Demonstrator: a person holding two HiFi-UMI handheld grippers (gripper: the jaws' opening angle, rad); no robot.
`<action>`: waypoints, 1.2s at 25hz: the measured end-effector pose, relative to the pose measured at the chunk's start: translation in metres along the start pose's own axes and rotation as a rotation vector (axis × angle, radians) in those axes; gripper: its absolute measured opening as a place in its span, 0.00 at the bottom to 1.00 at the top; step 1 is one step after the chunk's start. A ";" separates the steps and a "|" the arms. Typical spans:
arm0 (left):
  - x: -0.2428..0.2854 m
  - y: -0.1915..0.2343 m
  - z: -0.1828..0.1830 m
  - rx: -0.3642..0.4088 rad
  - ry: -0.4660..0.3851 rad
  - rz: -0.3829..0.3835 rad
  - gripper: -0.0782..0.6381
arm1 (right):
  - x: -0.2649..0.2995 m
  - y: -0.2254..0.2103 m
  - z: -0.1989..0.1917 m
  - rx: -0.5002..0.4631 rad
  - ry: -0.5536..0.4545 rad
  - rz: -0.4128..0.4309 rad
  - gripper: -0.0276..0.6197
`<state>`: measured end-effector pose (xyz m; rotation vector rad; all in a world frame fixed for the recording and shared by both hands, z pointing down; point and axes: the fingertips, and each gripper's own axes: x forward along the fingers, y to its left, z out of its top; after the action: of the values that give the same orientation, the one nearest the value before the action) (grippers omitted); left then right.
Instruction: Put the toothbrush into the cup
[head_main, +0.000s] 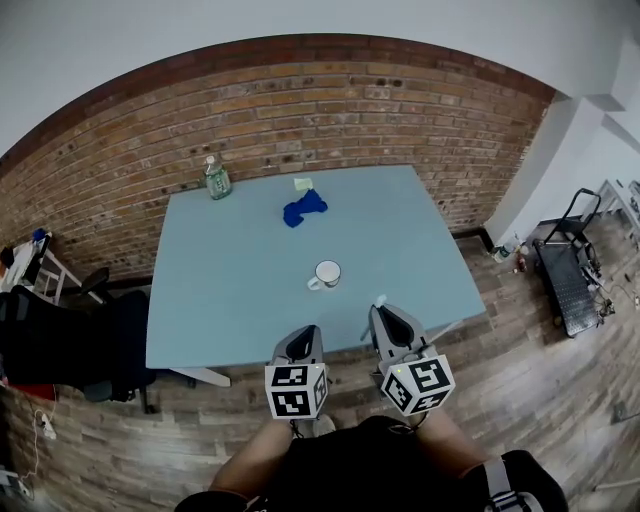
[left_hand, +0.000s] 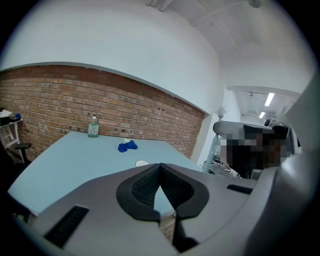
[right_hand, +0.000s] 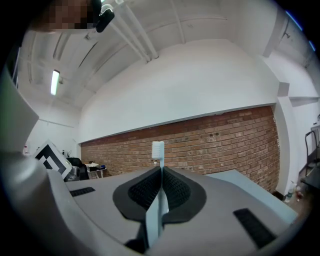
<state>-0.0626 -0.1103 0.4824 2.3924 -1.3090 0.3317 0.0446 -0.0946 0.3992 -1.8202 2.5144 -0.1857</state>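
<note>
A white cup (head_main: 326, 273) stands near the middle of the light blue table (head_main: 240, 300); its rim (left_hand: 142, 163) shows just past my left jaws. My right gripper (head_main: 383, 312) is shut on a pale toothbrush (right_hand: 158, 187), whose white bristle head (right_hand: 158, 149) sticks up beyond the jaws; its tip (head_main: 380, 299) peeks out over the table's near edge, right of the cup. My left gripper (head_main: 303, 333) hovers at the near edge with its jaws shut and nothing between them.
A blue cloth (head_main: 303, 208) and a small pale note (head_main: 302, 184) lie toward the table's far side. A clear bottle (head_main: 216, 179) stands at the far left corner by the brick wall. A dark chair (head_main: 60, 345) sits left, a cart (head_main: 568, 270) right.
</note>
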 end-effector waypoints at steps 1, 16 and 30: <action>0.005 0.003 -0.001 -0.002 0.006 0.000 0.12 | 0.006 -0.003 -0.001 0.001 -0.001 0.003 0.08; 0.085 0.064 0.015 -0.012 0.060 0.119 0.12 | 0.124 -0.065 -0.004 0.040 -0.057 0.070 0.08; 0.200 0.099 0.072 0.026 0.091 0.188 0.12 | 0.243 -0.111 -0.026 0.080 0.017 0.283 0.08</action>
<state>-0.0380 -0.3405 0.5170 2.2504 -1.4985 0.5074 0.0709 -0.3576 0.4488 -1.4208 2.6952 -0.2877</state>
